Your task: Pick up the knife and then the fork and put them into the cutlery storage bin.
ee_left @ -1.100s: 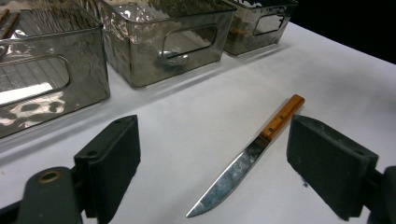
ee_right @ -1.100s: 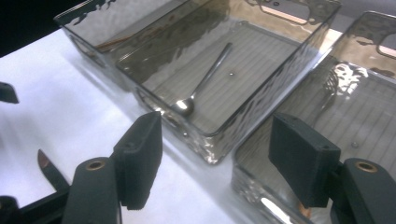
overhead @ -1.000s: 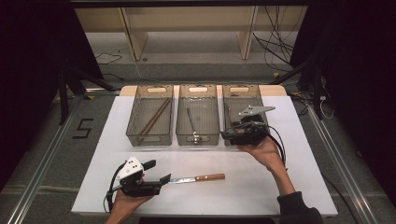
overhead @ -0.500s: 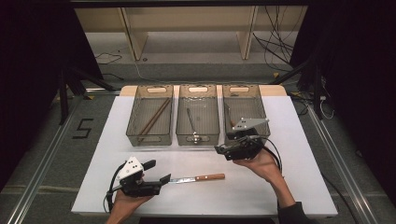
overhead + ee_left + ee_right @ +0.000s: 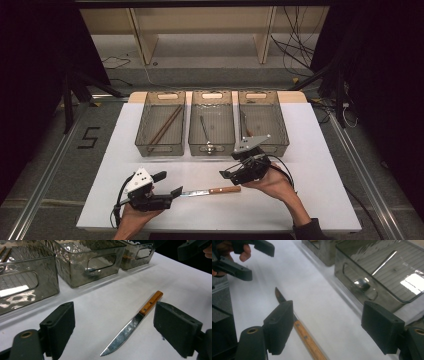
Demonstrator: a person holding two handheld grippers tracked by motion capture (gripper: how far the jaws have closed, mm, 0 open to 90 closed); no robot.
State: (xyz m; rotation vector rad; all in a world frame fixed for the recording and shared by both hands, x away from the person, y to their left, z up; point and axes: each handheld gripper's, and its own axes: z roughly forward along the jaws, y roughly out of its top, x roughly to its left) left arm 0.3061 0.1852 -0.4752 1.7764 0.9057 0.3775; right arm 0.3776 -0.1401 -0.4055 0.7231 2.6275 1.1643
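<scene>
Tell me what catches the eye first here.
A wooden-handled knife lies alone on the white table, between the left gripper and the right gripper, both open. Behind it stand three smoky clear bins in a row, with chopsticks in the left one.

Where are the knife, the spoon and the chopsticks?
knife [image 5: 210, 190], high view, wooden handle where it meets the blade.
spoon [image 5: 204, 128], high view, thin handle.
chopsticks [image 5: 165, 125], high view, middle of the pair.

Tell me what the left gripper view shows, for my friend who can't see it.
A knife with a wooden handle lies flat on a white table, between the open black jaws of the left claw, which isn't touching it. Three smoky clear bins stand in a row behind it.
</scene>
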